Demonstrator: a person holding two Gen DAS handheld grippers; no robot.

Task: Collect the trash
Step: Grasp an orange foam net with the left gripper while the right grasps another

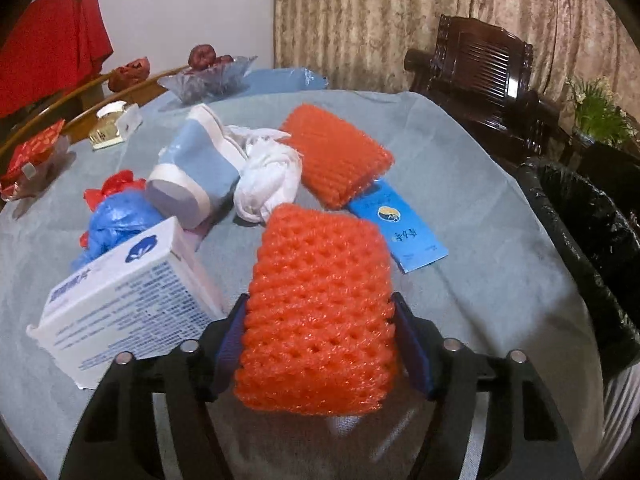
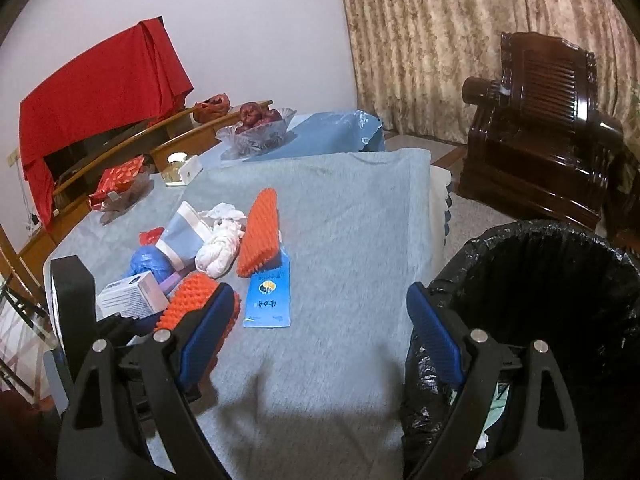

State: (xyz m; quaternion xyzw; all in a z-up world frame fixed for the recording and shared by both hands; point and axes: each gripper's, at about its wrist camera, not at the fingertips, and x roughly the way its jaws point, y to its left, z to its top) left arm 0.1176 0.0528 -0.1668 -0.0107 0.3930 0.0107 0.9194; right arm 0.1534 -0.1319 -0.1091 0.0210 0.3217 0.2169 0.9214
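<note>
Trash lies heaped on a cloth-covered desk point(image 1: 460, 184), and the nearest piece, an orange foam net point(image 1: 320, 312), sits between the fingers of the left gripper point(image 1: 318, 344). Its blue pads flank the net's two sides and look to be touching the foam, though whether they press hard enough to hold it cannot be told from either view; the net's far end appears to rest on the cloth. The right gripper point(image 2: 316, 328) hangs with its fingers wide and nothing between them, just beside a bin lined with a black bag point(image 2: 560, 300) that stands off the desk's edge. Behind the net are a second orange foam net point(image 1: 340, 160), a blue packet point(image 1: 400, 228), a knotted white rag point(image 1: 268, 184), a blue and white carton point(image 1: 196, 168), a blue plastic bag point(image 1: 116, 220) and a white box point(image 1: 120, 300) close against the left finger. To do this step well, the person would likely close the pads gently, since foam mesh crushes and springs back, and take the grip near the net's middle so it does not fold and slip out. Lifting straight up before swinging toward the bin should keep the net from dragging the white box or catching the cloth. The open right gripper seems free to take the blue packet next.
</note>
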